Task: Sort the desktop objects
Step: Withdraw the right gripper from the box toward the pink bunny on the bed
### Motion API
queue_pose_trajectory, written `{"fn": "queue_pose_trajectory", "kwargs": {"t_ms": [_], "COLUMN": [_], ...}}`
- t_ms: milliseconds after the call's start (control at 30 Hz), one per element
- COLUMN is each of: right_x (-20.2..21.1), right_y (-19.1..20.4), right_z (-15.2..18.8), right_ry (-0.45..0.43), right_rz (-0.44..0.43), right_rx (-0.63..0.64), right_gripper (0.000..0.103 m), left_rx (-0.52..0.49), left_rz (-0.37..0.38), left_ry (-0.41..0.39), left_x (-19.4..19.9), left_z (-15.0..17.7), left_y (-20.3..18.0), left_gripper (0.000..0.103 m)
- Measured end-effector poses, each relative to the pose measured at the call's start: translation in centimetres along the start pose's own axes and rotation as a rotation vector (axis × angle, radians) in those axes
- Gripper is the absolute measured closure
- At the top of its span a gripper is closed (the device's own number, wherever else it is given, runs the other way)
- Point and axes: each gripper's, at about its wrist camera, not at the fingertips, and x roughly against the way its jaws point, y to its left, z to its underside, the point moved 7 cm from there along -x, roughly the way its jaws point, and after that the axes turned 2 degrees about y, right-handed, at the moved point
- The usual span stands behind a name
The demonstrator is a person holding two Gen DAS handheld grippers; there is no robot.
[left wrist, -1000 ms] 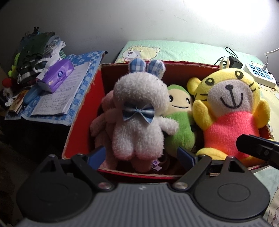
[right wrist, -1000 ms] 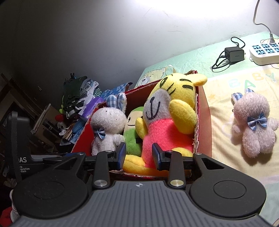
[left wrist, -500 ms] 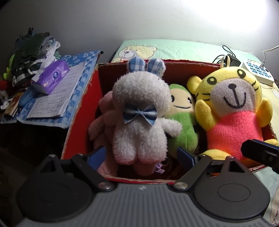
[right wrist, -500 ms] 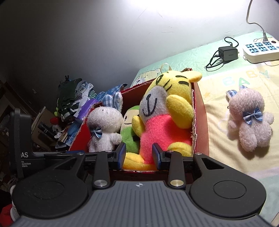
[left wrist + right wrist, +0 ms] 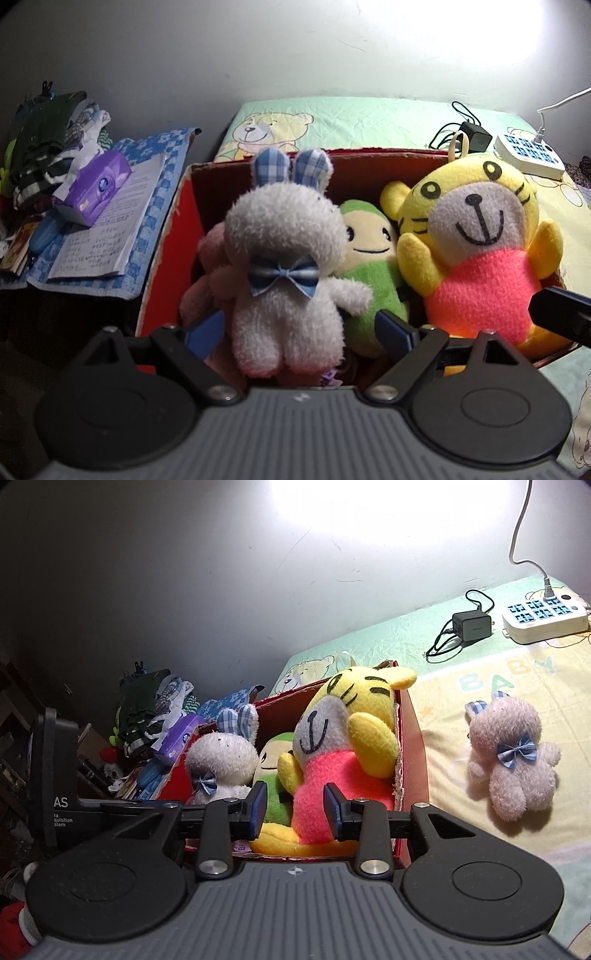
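The left gripper (image 5: 301, 328) hangs over the near edge of the red box (image 5: 162, 266) with its jaws spread wide. The white rabbit (image 5: 288, 266), wearing a blue bow tie, stands upright in the gap between them, its legs level with the blue pads; the pads sit apart from its sides at 9 and 3 o'clock and grip nothing. A pink plush (image 5: 205, 273) is tucked behind the rabbit at 9 o'clock, the green doll (image 5: 367, 266) leans at its 3 o'clock, and the yellow tiger (image 5: 480, 251) in a pink shirt fills the box's right end. Outside the box at 10 o'clock lie a purple tissue pack (image 5: 96, 186) and an open notebook (image 5: 110, 225) on a blue checked cloth (image 5: 162, 195).

The right gripper (image 5: 293, 808) has its jaws part-way open, holding nothing; the tiger's pink body and yellow foot show through the gap, beyond the pads, and contact cannot be told. A second rabbit (image 5: 511, 757), pinkish with a blue bow, lies on the yellow sheet (image 5: 480, 675) at 3 o'clock, well apart from the box. At 1 o'clock sit a black charger (image 5: 471, 626) and a white power strip (image 5: 545, 618)
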Motion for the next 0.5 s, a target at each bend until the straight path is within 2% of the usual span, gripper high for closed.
{"fn": "queue_pose_trajectory", "kwargs": {"t_ms": [500], "right_x": [3.1], "right_y": [-2.3], "right_z": [-1.7], "right_ry": [-0.1], "right_rz": [-0.023], "right_rx": [-0.023], "right_gripper": [0.067], "left_rx": [-0.034], "left_rz": [0.073], "left_ry": [-0.026], "left_x": [1.3], "left_z": [-2.5], "left_y": [-4.0], "left_gripper": [0.015]}}
